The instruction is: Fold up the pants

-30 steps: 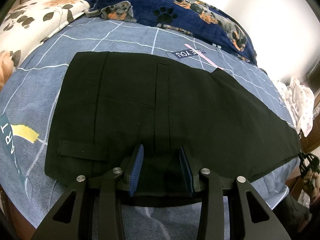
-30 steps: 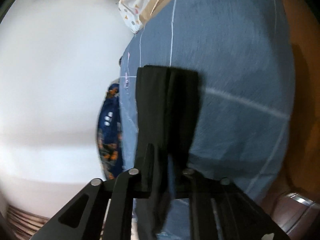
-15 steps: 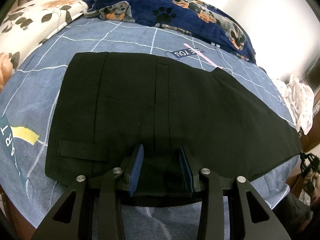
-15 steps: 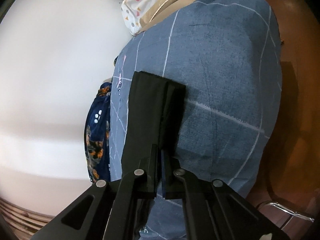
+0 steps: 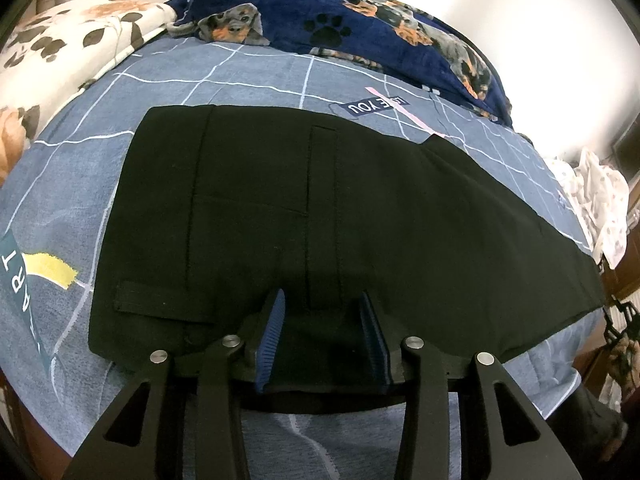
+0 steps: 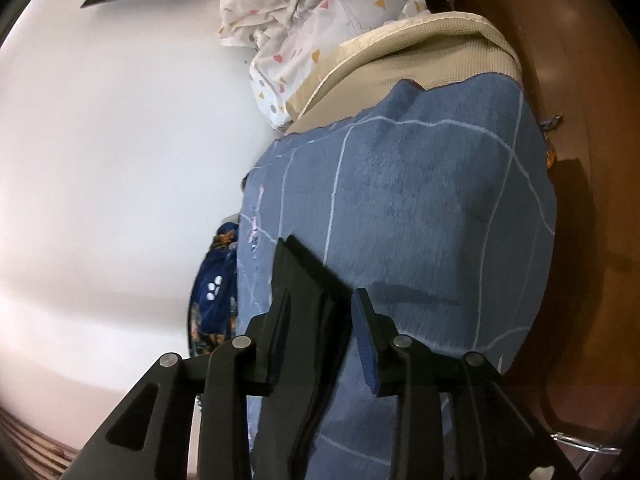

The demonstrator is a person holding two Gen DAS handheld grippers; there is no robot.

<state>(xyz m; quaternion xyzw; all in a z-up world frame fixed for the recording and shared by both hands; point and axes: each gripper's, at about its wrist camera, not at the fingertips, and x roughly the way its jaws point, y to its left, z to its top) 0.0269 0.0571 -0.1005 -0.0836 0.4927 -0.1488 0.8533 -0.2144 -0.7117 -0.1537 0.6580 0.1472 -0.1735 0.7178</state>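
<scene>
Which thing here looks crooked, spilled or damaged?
Nothing stands out. The black pants lie flat and smooth on the blue checked bedsheet, with no spill or tear in view.

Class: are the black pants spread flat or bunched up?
Spread flat: the black pants lie smooth across the blue checked bedcover, edges straight.

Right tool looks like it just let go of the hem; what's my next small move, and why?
Probably back the right tool off the pants. Its jaws have just been opening, the hem lies loose between them, and the pants lie flat on the blue bedspread.
</scene>
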